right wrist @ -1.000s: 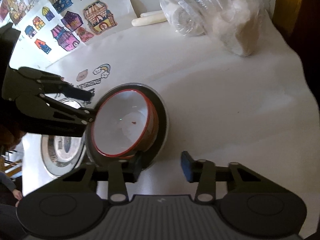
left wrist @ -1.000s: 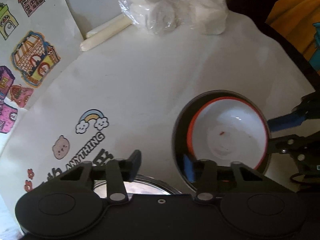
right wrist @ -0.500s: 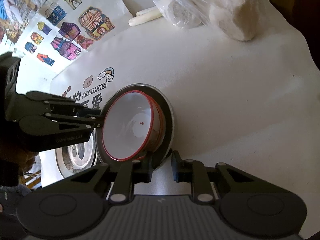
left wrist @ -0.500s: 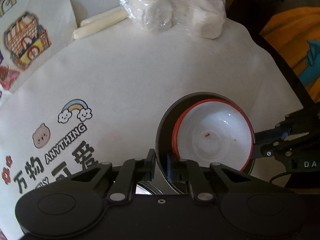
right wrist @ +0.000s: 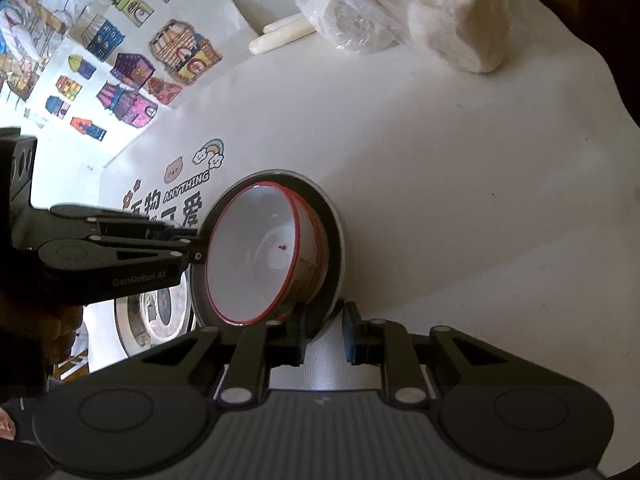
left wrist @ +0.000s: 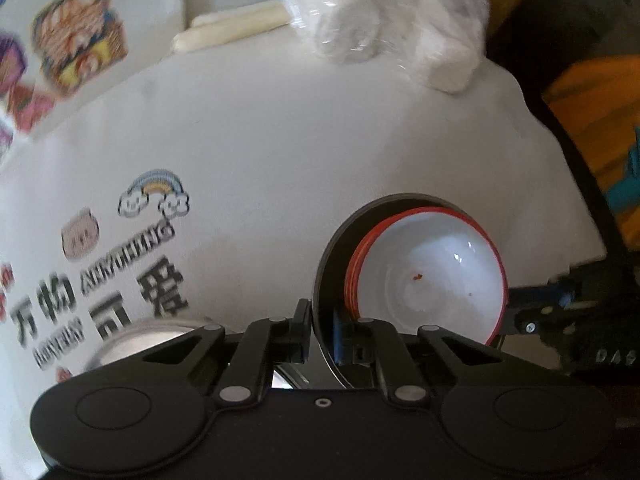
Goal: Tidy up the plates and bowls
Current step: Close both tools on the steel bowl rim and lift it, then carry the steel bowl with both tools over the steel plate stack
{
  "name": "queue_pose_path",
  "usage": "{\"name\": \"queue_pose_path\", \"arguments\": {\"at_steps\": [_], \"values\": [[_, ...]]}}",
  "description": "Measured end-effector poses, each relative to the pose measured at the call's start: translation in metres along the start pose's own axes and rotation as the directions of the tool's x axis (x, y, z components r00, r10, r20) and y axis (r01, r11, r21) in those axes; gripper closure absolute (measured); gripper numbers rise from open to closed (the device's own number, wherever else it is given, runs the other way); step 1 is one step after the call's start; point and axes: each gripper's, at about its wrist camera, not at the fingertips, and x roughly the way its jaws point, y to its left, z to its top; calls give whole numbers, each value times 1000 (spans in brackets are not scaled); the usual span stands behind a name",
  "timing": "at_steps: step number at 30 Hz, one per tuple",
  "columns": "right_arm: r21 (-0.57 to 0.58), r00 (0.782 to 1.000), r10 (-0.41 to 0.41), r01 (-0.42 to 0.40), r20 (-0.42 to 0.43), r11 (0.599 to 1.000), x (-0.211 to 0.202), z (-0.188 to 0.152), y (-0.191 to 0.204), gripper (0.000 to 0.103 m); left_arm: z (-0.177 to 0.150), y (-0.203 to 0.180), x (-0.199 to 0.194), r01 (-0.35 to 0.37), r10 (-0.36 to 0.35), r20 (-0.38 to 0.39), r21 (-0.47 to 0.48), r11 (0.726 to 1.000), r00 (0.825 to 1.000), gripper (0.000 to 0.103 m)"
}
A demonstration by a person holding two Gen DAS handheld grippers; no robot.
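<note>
Both sets of jaws have just closed on opposite rims of the dark plate (left wrist: 332, 264), left gripper (left wrist: 320, 332) and right gripper (right wrist: 325, 330) pinching it, with the red-rimmed bowl (right wrist: 260, 252) sitting on it between them.

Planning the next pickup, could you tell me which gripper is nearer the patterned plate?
Left. The left gripper hangs just over the patterned plate; the right gripper sits beyond it, at the opposite rim of the dark plate.
</note>
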Motion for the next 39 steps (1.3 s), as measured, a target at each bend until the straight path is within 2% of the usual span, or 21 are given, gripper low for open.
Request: {"name": "queue_pose_path", "arguments": {"at_steps": [13, 39], "values": [[22, 1000, -3, 3, 30, 1000, -11, 0, -7, 86, -3, -1, -2, 19, -18, 10, -104, 994, 1000, 94], [-57, 998, 37, -34, 49, 998, -16, 5, 5, 86, -11, 5, -36, -8, 27, 108, -166, 986, 994, 95]]}}
